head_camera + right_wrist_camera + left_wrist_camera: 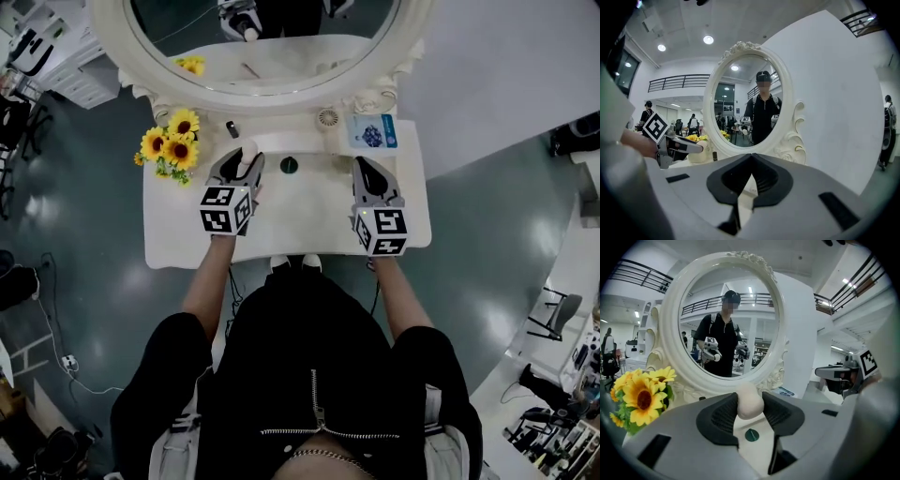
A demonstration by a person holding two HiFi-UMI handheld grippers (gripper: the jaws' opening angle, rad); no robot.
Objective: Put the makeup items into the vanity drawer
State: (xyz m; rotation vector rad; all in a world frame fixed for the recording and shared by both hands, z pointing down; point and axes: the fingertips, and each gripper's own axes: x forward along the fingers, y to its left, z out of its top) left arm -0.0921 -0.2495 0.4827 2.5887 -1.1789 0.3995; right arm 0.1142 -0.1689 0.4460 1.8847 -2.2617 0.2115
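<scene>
My left gripper is shut on a cream egg-shaped makeup sponge, held above the white vanity top. In the left gripper view the sponge is pinched between the dark pads. A small dark green round item lies on the top between the grippers, below the sponge. A short dark tube stands by the mirror base. My right gripper hovers over the right side of the top, its jaws shut with nothing in them. No drawer shows in any view.
A large oval mirror in a white carved frame rises at the back of the table. Sunflowers stand at the back left. A blue-and-white card and a round white piece lie at the back right. A person sits close against the front edge.
</scene>
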